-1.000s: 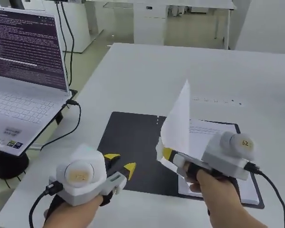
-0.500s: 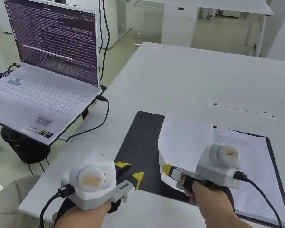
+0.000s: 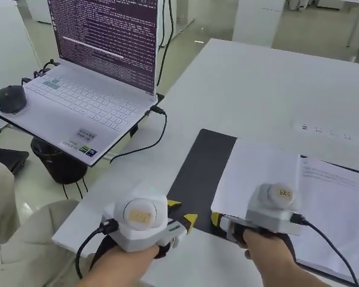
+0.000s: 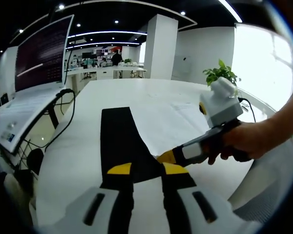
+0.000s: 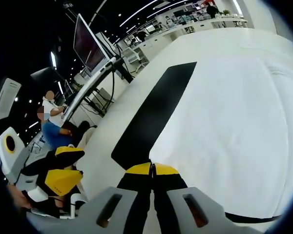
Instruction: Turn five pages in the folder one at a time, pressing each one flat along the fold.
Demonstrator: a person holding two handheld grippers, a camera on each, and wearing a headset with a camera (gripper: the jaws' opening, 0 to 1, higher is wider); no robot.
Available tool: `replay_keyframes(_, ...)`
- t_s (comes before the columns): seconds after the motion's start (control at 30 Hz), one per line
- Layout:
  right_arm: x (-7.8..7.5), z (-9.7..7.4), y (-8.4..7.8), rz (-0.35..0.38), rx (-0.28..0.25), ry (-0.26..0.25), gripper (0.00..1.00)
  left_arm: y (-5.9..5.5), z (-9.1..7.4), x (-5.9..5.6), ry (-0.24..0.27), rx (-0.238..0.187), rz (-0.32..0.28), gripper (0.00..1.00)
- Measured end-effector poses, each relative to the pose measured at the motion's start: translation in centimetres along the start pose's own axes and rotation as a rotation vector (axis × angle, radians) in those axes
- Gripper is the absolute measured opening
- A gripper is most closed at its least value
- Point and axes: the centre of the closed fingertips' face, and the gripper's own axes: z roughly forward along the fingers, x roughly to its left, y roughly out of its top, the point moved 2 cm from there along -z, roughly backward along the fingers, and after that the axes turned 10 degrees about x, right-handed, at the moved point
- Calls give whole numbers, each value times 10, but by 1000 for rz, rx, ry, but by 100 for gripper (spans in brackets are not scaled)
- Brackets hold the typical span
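Note:
The black folder [image 3: 197, 170] lies open on the white table, its left inner cover [image 4: 118, 141] bare. My right gripper [image 3: 218, 220] is shut on the near corner of a white page [image 3: 257, 176], which lies low over the fold and partly covers the black cover. In the right gripper view the yellow tips [image 5: 152, 169] meet at the edge of the page [image 5: 224, 122]. Just left of it, my left gripper [image 3: 183, 213] hovers open over the folder's near left corner, with nothing between its yellow tips [image 4: 147, 169]. The right gripper [image 4: 212, 129] enters that view from the right.
An open laptop [image 3: 99, 78] stands on a stand to the left, with a mouse [image 3: 12, 98] beside it and a cable [image 3: 149, 140] trailing onto the table. Printed pages [image 3: 338, 197] fill the folder's right half. The table's near edge [image 3: 78, 239] is close to my hands.
The page held by my right gripper has swung from upright down to the left, now nearly flat over the black cover. The left gripper stays open beside it. The head camera has turned left.

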Motion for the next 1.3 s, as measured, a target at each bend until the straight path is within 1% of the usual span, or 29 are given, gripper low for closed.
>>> replay_keyframes(0.1,0,3,-1,-11,6,-7,0,-2,4,-1,-4,11,11,21)
replay_keyframes(0.17,2,1,-3,-25,6,-13,0,-3,8,-2,-7,18,18,21)
replay_keyframes(0.27,0,3,-2,-30,3,-9,0,-4,13,-4,-10,33,31,21)
replay_keyframes(0.33,-1,3,-3,-45,1,-6,0,-4,15,-4,-9,35,35,21)
replay_keyframes(0.4,2,1,-4,-48,-6,13,2,-3,17,-2,4,37,42,22)
replay_keyframes(0.43,6,-1,-5,-50,-10,41,5,-2,18,0,11,39,44,21)
replay_keyframes(0.5,9,-5,-7,-72,-18,53,8,-1,20,1,14,39,40,21)
replay_keyframes(0.6,10,-12,-10,-72,-24,72,8,2,25,3,19,41,45,21)
replay_keyframes(0.63,10,-16,-10,-70,-34,78,9,2,27,3,20,42,45,21)
replay_keyframes(0.7,5,-24,-9,-62,-53,76,10,4,33,1,18,48,49,21)
replay_keyframes(0.77,-2,-33,-8,-34,-63,65,12,3,40,-2,12,58,58,21)
replay_keyframes(0.83,-10,-44,-4,-42,-96,52,13,2,49,-9,-5,73,68,21)
replay_keyframes(0.87,-16,-51,-2,-33,-106,48,12,2,54,-14,-11,71,80,21)
replay_keyframes(0.93,-26,-59,5,11,-148,44,11,2,63,-22,-32,79,94,20)
replay_keyframes(0.97,-35,-65,8,38,-166,34,10,1,70,-28,-48,87,106,21)
replay_keyframes(1.0,-38,-66,10,47,-172,31,10,0,73,-30,-53,90,113,22)
replay_keyframes(1.03,-46,-71,11,69,-183,34,10,-2,80,-35,-61,102,128,23)
replay_keyframes(1.07,-49,-73,12,94,-182,44,9,-2,85,-38,-64,106,133,23)
replay_keyframes(1.1,-56,-77,12,109,-179,43,9,-3,90,-41,-65,112,142,23)
replay_keyframes(1.13,-61,-79,14,104,-185,35,9,-3,93,-43,-64,114,150,22)
replay_keyframes(1.17,-69,-84,16,116,-202,28,9,-4,98,-43,-58,120,154,21)
replay_keyframes(1.23,-80,-88,19,153,-217,26,8,-6,103,-42,-43,129,146,21)
replay_keyframes(1.3,-91,-92,23,171,-226,21,8,-10,107,-40,-30,141,140,22)
